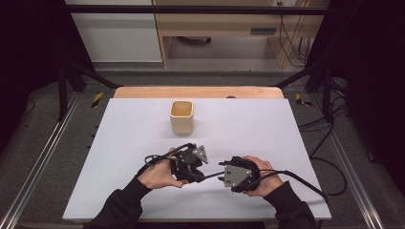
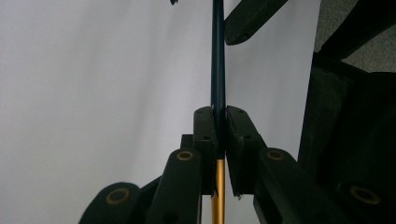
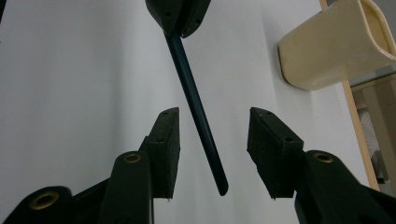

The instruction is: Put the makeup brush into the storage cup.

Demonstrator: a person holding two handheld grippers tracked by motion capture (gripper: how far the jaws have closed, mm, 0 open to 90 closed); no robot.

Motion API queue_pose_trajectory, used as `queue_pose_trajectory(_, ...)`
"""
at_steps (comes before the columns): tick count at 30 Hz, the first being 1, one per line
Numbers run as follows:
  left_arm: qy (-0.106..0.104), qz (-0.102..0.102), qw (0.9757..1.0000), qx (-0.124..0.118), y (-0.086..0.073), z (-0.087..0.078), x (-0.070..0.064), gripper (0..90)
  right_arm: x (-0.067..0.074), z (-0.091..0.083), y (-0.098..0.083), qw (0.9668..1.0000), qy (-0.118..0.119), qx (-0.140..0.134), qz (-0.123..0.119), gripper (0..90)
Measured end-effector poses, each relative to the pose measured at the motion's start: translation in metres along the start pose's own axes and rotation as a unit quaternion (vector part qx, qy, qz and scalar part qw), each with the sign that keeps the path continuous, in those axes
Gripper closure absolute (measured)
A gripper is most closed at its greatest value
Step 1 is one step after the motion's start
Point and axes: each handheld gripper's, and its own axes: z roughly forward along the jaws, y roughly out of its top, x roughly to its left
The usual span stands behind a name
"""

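Left gripper view: left tongs (image 2: 219, 135) pinch slim round dark rod (image 2: 218, 60); right tongs (image 3: 212, 149) gape around it.

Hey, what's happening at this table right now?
A person holds tongs in each hand over a white table. The left tongs are shut on a thin dark pen with a gold end. The right tongs stand open around the pen's free end without touching it. A cream cup stands upright farther back on the table.
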Motion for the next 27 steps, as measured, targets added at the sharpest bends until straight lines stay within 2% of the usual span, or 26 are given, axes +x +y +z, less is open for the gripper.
queue_pose_trajectory(2,0.001,0.002,1.0,0.001,0.0006,0.0001,-0.0004,82.5,0.0006,0.0006,0.0002,1.0,0.005,-0.001,-0.005,56.2)
queue_pose_trajectory(4,0.0,0.009,1.0,-0.003,0.0017,0.0015,-0.0008,82.6,0.0,0.0017,-0.0001,0.9997,0.009,-0.002,-0.022,57.6)
queue_pose_trajectory(12,-0.007,0.015,0.9999,-0.001,0.0032,0.0038,-0.003,82.5,0.0023,0.0046,0.0012,0.9991,0.023,-0.004,-0.034,61.9)
queue_pose_trajectory(15,-0.009,0.015,0.9999,-0.004,0.0037,0.0046,-0.0032,82.5,0.0049,0.0058,0.002,0.9993,0.027,-0.004,-0.027,63.7)
queue_pose_trajectory(19,-0.01,0.016,0.9998,-0.002,0.0056,0.0058,-0.004,82.5,0.0049,0.007,0.0023,0.9986,0.033,-0.004,-0.042,66.0)
queue_pose_trajectory(21,-0.009,0.019,0.9998,0.0,0.0067,0.0065,-0.004,82.5,0.0067,0.0072,0.003,0.9988,0.035,-0.008,-0.033,67.2)
queue_pose_trajectory(27,-0.014,0.02,0.9997,0.007,0.0089,0.009,-0.0043,82.5,0.0057,0.0087,0.0044,0.9981,0.043,-0.006,-0.044,72.0)
